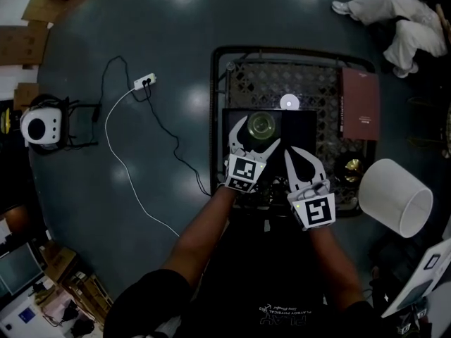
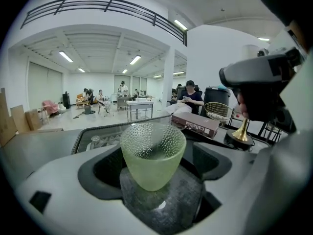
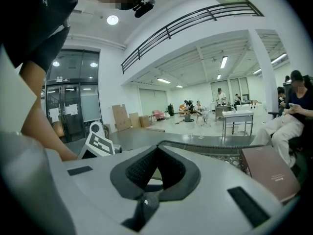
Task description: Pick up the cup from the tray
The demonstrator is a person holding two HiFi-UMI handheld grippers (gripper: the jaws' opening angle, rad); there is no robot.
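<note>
A pale green dimpled glass cup [image 1: 261,125] [image 2: 152,153] stands upright on a dark tray [image 1: 301,129] on the black mesh table [image 1: 282,76]. My left gripper [image 1: 258,135] [image 2: 155,176] is open, one jaw on each side of the cup, and a gap shows between each dark pad and the glass. My right gripper [image 1: 287,153] [image 3: 157,148] hovers just right of the cup over the tray's near edge. It is shut, its tips meeting with nothing between them.
On the table lie a brown book [image 1: 361,104] [image 2: 195,124], a small white round object [image 1: 289,103] and a gold stand [image 1: 350,166] [image 2: 240,133]. A white lampshade [image 1: 394,196] sits at the right. On the floor at the left lies a power strip [image 1: 144,82] with its cable.
</note>
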